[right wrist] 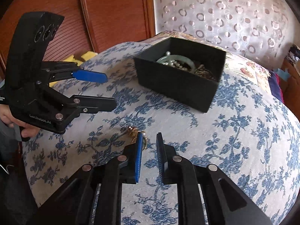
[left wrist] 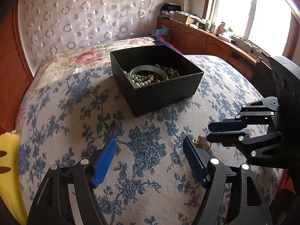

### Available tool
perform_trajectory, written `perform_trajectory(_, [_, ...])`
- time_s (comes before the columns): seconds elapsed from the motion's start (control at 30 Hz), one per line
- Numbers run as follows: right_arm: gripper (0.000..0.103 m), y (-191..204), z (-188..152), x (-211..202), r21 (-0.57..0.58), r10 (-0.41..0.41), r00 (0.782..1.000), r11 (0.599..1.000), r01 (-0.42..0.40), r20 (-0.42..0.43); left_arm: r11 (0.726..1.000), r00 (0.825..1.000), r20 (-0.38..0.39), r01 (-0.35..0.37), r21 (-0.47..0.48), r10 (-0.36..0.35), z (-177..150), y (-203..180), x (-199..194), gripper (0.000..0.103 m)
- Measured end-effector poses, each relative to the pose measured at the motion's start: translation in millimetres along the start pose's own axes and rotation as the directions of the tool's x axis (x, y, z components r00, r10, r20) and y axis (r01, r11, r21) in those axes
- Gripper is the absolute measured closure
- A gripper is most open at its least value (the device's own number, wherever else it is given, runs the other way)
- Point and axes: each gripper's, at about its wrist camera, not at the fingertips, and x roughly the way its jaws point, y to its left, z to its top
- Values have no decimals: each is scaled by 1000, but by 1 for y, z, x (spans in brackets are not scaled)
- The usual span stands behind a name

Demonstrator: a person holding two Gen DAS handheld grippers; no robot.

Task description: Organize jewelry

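A black open box [left wrist: 165, 91] [right wrist: 174, 86] stands on the blue-flowered bedspread [left wrist: 75, 112]. Inside it lie a pearl string [left wrist: 142, 79], a pale green bangle [left wrist: 148, 67] and dark chains [left wrist: 172, 73]. A small gold jewelry piece [left wrist: 201, 142] [right wrist: 133, 130] lies on the cover in front of the box. My right gripper [right wrist: 149, 135] [left wrist: 208, 132] hovers just over it, jaws a narrow gap apart; the piece sits at the tip of one finger, outside the gap. My left gripper [left wrist: 150, 140] [right wrist: 110, 91] is wide open beside it, holding nothing.
A yellow object [left wrist: 9, 150] lies at the bed's left edge. A covered headboard [left wrist: 84, 18] rises behind the box. Wooden cabinets [left wrist: 206, 41] with clutter run under the window at the right. A person's hand [right wrist: 11, 116] holds the left gripper.
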Motion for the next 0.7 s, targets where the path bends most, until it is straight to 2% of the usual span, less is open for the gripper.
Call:
perform_trajectory(0.13, [86,7,0,6,-25,-15,1000,1000,14,-22,1000,1000,2,9,3,-9,-3,-4,0,33])
perform_trajectory(0.23, [98,12,-1,9,-56,-38,999,998,36,-25,1000,1000,2,15,5,-15,-4,-6,0,33])
perform_trajectory(0.3, [98,8,1,8,-43,-21,1000,999,20,-23,1000,1000,-4,20,9,-20,-4,-9,2,33])
perform_trajectory(0.63, [98,-26,-5,-15,37,-69,997,997,68,25,996,998,-28,56,64,-54,-3,-35,13,33])
perform_trajectory(0.7, [98,-32,-8,-20,50,-77,997,996,75,32,995,998,-30,65,75,-63,-2,-39,14,39])
